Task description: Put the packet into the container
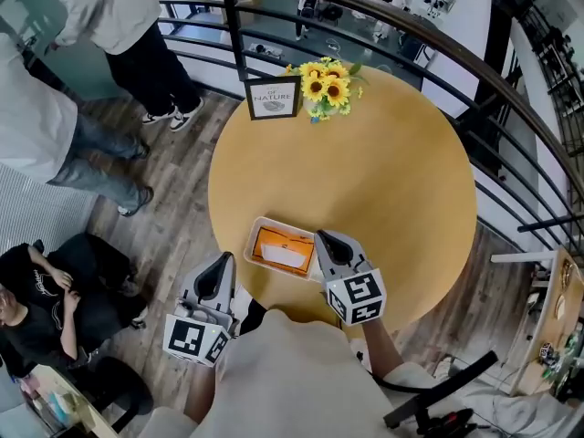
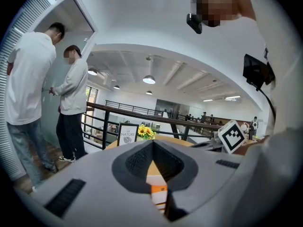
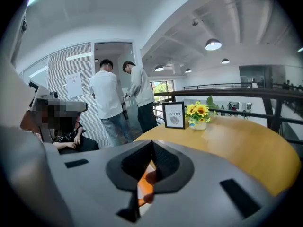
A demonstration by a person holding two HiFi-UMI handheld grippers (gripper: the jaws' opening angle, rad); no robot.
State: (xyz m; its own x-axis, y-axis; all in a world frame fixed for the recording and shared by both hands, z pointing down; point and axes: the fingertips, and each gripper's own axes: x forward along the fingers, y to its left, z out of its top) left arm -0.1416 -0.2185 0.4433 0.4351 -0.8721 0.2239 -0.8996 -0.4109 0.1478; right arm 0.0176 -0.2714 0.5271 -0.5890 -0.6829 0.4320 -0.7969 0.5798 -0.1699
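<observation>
Left gripper [image 1: 224,258] and right gripper [image 1: 320,236] both pinched closed, holding nothing; packet [image 1: 283,249] lies inside container [image 1: 252,236].

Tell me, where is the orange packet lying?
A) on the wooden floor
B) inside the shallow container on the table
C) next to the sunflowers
B: the head view shows the orange packet lying inside the container, at the near edge of the table.
</observation>
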